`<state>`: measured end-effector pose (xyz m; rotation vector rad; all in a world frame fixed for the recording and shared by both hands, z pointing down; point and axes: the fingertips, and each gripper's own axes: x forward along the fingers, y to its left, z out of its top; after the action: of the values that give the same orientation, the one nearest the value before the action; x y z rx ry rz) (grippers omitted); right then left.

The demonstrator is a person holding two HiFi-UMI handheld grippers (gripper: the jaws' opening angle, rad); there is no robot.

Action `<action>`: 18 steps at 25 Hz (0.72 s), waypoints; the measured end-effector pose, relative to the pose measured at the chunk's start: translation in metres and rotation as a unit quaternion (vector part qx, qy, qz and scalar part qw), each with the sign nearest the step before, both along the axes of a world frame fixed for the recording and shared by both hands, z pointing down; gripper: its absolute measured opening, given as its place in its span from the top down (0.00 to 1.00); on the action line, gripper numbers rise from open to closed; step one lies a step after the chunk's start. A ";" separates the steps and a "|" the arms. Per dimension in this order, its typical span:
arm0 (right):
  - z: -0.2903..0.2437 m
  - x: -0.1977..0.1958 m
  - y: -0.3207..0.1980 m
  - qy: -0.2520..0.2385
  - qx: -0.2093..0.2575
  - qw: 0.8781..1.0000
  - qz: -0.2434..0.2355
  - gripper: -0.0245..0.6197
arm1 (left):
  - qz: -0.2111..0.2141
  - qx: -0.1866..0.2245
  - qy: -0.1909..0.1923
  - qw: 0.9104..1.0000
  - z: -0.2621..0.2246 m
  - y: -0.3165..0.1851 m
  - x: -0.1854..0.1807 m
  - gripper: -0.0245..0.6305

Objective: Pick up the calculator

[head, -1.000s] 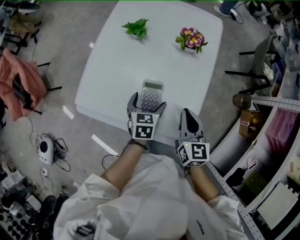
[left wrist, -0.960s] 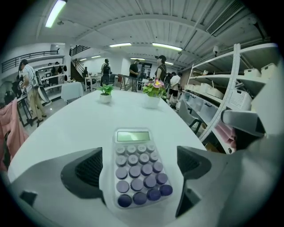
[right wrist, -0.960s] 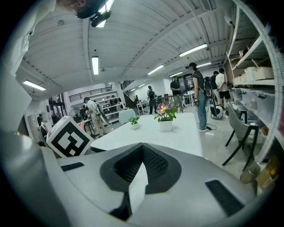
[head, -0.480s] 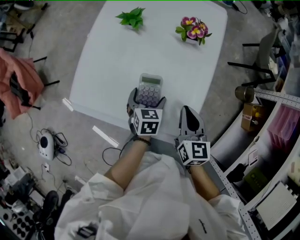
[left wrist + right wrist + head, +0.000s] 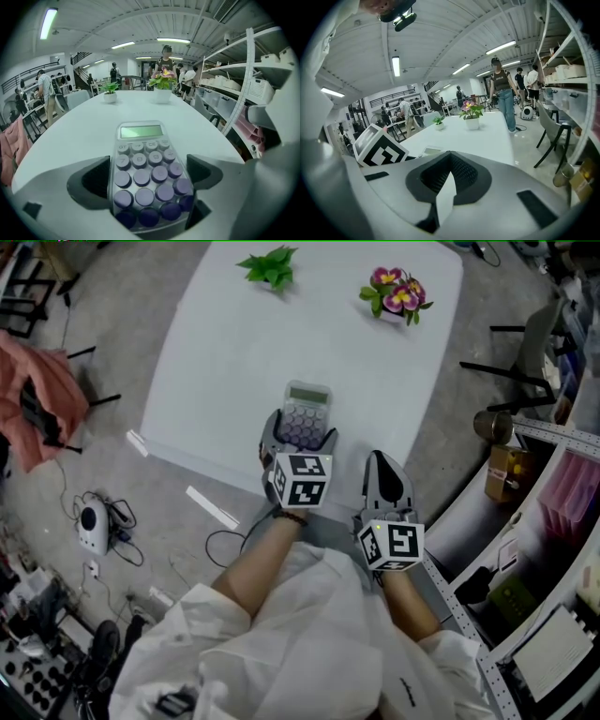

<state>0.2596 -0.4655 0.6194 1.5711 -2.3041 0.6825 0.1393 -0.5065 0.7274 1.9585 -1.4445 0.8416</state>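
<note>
At the table's (image 5: 225,362) near edge our left gripper (image 5: 149,178) straddles the calculator (image 5: 306,409), jaws spread wide and, by our read, not clamped. Right gripper (image 5: 448,180) sits off that edge, closed, empty. Grasp step; next we squeeze, then lift level.

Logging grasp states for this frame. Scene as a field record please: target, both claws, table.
target: calculator, at the near edge of the table
left claw: open, jaws either side of the calculator
right claw: shut, empty, right of the left claw
also on table: green plant, pink flowers, far end
</note>
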 end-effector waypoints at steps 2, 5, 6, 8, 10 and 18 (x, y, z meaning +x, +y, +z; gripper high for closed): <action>-0.002 -0.002 0.002 0.000 0.002 1.000 0.000 0.94 | 0.005 -0.004 0.001 1.000 0.000 0.000 -0.001 0.21; -0.006 -0.005 0.004 -0.002 0.008 1.000 0.001 0.94 | 0.029 -0.008 0.002 1.000 0.000 0.000 -0.003 0.21; -0.008 -0.005 0.005 -0.002 0.009 1.000 0.003 0.94 | 0.038 -0.007 0.003 0.999 0.000 0.000 -0.003 0.21; -0.010 -0.004 0.006 -0.001 0.011 1.000 0.009 0.93 | 0.053 -0.007 0.005 0.999 0.000 0.001 -0.004 0.21; -0.013 -0.003 0.006 0.000 0.013 1.000 0.014 0.94 | 0.061 -0.009 0.006 0.998 0.000 0.002 -0.006 0.21; -0.033 -0.002 0.007 0.003 0.032 0.999 0.032 0.93 | 0.073 0.008 0.016 0.997 -0.022 0.001 -0.011 0.21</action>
<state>0.2578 -0.4587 0.5862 1.6782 -2.3027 0.6242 0.1281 -0.5053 0.7054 2.1009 -1.3051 0.8602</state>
